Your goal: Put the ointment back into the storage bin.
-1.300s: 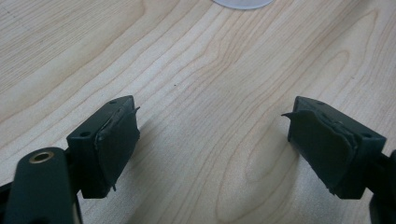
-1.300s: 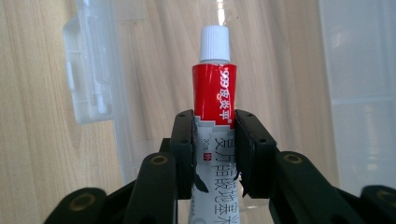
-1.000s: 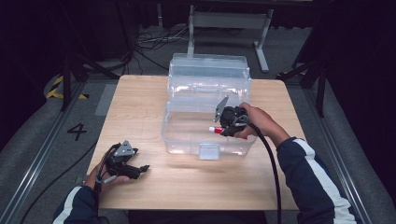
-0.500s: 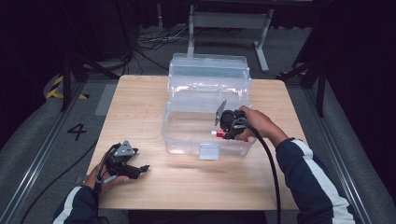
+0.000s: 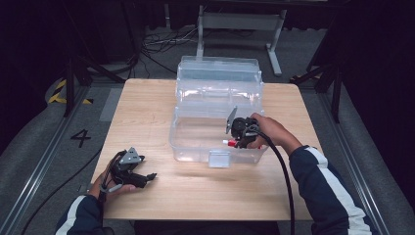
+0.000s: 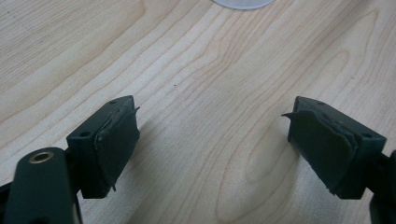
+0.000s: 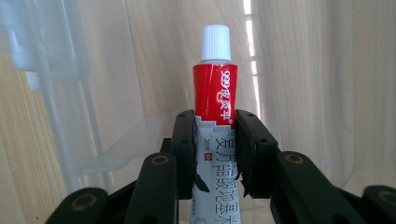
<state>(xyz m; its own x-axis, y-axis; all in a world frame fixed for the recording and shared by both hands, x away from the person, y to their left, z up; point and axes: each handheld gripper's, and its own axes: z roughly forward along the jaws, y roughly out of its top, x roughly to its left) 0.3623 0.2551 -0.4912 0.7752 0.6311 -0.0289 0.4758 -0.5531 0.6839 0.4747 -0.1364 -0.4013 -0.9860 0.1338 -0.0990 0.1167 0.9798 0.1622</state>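
The right tool (image 5: 234, 139) is clamped on a small red-and-white tube with a white screw cap (image 7: 215, 93), its two pads pressing the tube's flat sides just below the red band. The tube's long axis runs straight out along the jaws, cap end leading, so the cap sits ahead of the tool and the crimped tail runs back between the jaws. In the high view the red end of the tube (image 5: 228, 142) pokes out of the tool toward the person's left.

The tool is held inside the lower tub of a clear plastic hinged storage box (image 5: 195, 147) that stands open on the light wooden bench (image 5: 147, 107). Ahead of the cap and to both sides lie the clear walls of the tub, with the bench grain showing through them. Whether the tube touches the tub floor cannot be told.

The coming move looks like a release into the tub, and it turns on that axis: the tube lies level and will likely drop flat, cap toward the person's left.

The left tool (image 5: 147, 177) rests low over the bare bench, well apart from the box, its jaws spread wide with nothing between them (image 6: 212, 140). The right hand (image 5: 268, 131) is plainly the nearer one.
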